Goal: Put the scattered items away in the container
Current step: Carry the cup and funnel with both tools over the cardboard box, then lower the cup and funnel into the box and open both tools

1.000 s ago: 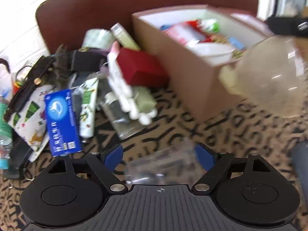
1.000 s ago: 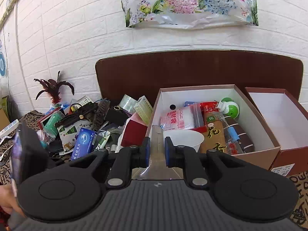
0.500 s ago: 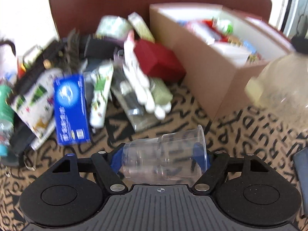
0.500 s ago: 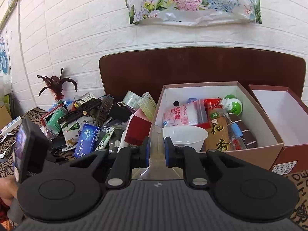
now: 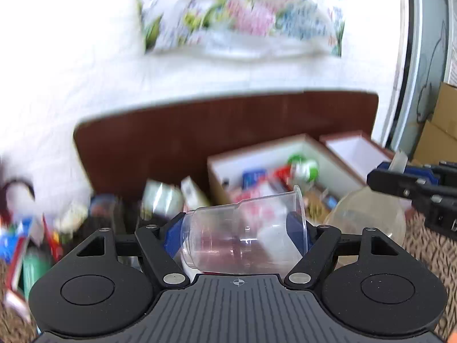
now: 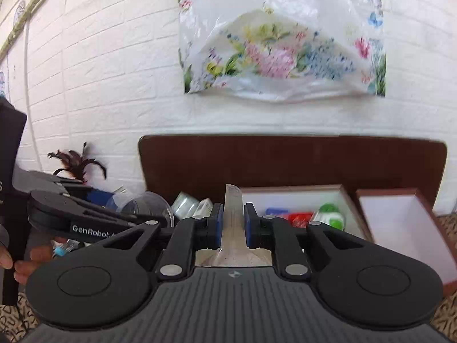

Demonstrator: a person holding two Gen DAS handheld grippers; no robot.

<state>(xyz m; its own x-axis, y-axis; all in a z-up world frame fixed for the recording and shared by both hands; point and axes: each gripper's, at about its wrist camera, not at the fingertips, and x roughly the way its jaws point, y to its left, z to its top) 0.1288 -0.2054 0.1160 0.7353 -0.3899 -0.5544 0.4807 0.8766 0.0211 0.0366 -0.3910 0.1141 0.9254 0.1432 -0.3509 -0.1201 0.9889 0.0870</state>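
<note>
My left gripper [image 5: 234, 228] is shut on a clear plastic cup [image 5: 245, 234] lying sideways between its blue pads, held up in the air with its mouth to the right. My right gripper [image 6: 230, 223] is shut on the rim tab of a clear plastic bowl [image 6: 231, 217]; the bowl [image 5: 368, 214] hangs below it in the left wrist view. The open brown box [image 6: 297, 197] with white lining stands ahead, holding packets and a green-capped bottle [image 6: 330, 217]. The left gripper body [image 6: 85, 217] shows to the left in the right wrist view.
A heap of loose items [image 5: 160, 203] lies left of the box on the patterned cloth. The box lid [image 6: 400, 228] sits right of the box. A dark brown board [image 6: 285, 160] and a white brick wall with a floral bag [image 6: 280, 43] stand behind.
My left gripper closed on the cup and lifted it off the cloth, tilting up and right toward the box. My right gripper rose with the bowl, its view now higher on the wall.
</note>
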